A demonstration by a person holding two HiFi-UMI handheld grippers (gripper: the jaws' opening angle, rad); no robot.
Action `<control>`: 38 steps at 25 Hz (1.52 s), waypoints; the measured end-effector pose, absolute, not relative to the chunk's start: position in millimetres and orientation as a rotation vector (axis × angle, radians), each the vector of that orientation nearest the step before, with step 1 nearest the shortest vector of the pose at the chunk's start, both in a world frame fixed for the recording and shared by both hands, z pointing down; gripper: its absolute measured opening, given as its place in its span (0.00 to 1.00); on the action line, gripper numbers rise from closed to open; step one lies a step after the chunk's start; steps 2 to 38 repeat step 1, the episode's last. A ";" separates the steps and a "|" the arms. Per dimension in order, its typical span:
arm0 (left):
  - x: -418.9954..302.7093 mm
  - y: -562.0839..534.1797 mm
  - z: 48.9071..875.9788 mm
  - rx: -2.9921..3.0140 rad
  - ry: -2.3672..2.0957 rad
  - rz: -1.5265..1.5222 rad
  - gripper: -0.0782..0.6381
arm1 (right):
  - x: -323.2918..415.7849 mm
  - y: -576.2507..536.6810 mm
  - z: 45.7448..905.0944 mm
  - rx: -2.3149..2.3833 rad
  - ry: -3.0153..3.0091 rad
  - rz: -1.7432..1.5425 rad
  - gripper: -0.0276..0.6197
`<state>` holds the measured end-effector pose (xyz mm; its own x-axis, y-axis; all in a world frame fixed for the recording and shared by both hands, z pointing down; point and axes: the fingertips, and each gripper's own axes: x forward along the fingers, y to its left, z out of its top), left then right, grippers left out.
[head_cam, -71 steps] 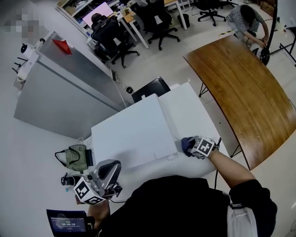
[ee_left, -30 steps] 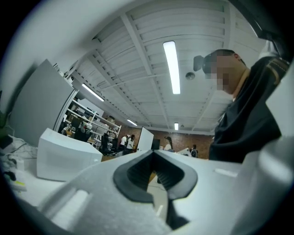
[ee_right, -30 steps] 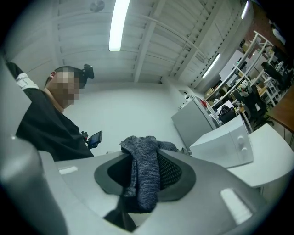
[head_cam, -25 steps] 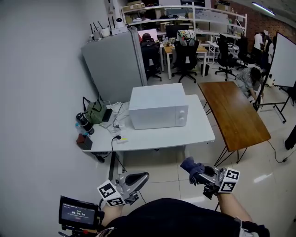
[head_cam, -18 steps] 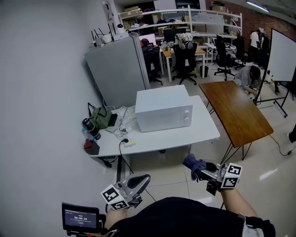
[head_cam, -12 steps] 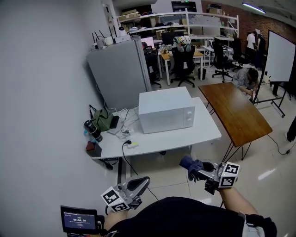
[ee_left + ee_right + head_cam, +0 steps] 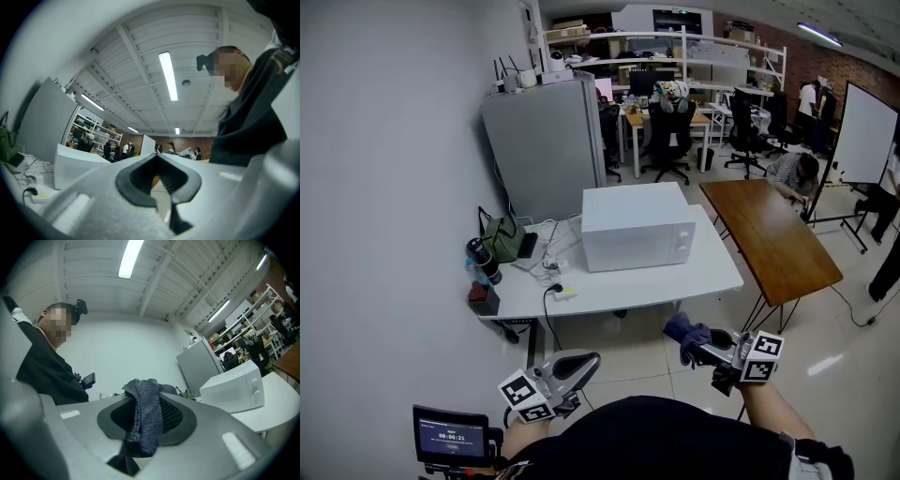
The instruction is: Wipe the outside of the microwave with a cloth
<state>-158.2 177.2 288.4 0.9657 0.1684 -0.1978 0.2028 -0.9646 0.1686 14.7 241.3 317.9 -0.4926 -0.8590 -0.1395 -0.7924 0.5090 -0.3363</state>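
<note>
The white microwave (image 7: 637,226) stands on a white table (image 7: 609,286) a good way in front of me, door and knobs facing me. My right gripper (image 7: 701,343) is held low near my body, well short of the table, shut on a dark blue knitted cloth (image 7: 683,330). In the right gripper view the cloth (image 7: 145,420) hangs bunched between the jaws, with the microwave (image 7: 234,387) far off. My left gripper (image 7: 572,367) is low at the left, shut with nothing in it. The microwave (image 7: 77,166) shows small in the left gripper view.
A brown wooden table (image 7: 769,239) stands to the right of the white one. A grey cabinet (image 7: 548,141) rises behind the microwave. A green bag (image 7: 500,234), a black flask (image 7: 481,259) and cables (image 7: 548,267) lie at the table's left. A whiteboard (image 7: 867,131) stands far right.
2.8 s ago my right gripper held the cloth at the microwave's front edge. I now stand back from the table with both grippers low. Over the last second little has moved.
</note>
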 end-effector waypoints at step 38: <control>-157.7 177.8 287.8 2.930 0.283 -0.269 0.12 | 15.7 241.8 316.9 -1.391 2.463 -0.325 0.20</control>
